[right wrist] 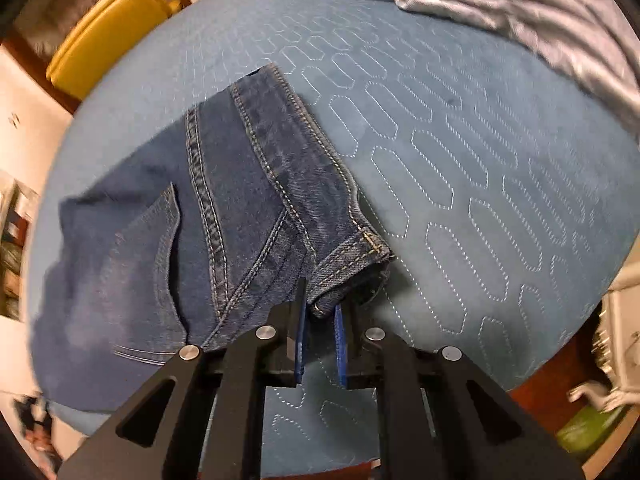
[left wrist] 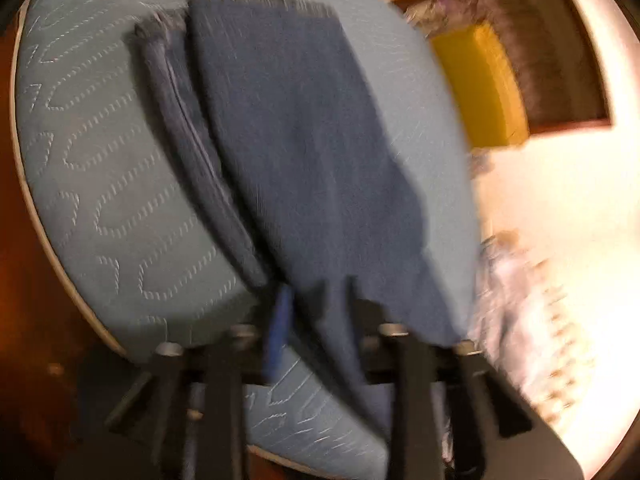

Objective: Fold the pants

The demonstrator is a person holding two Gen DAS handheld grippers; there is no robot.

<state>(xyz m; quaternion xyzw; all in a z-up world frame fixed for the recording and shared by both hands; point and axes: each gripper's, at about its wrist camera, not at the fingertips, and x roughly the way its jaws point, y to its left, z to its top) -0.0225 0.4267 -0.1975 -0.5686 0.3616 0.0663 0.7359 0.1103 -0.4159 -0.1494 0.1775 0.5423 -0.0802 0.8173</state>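
Pants are lying part-folded near the mattress edge w/ my right gripper pinching the waistband corner and my left gripper apparently gripping the leg fabric (too blurred to tell), prob. for carrying it over evenly.

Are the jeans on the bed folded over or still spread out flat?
Folded over, at least partly. In the left wrist view the jeans lie doubled, one layer over another, on the blue quilted bed. How many folds: cannot tell.
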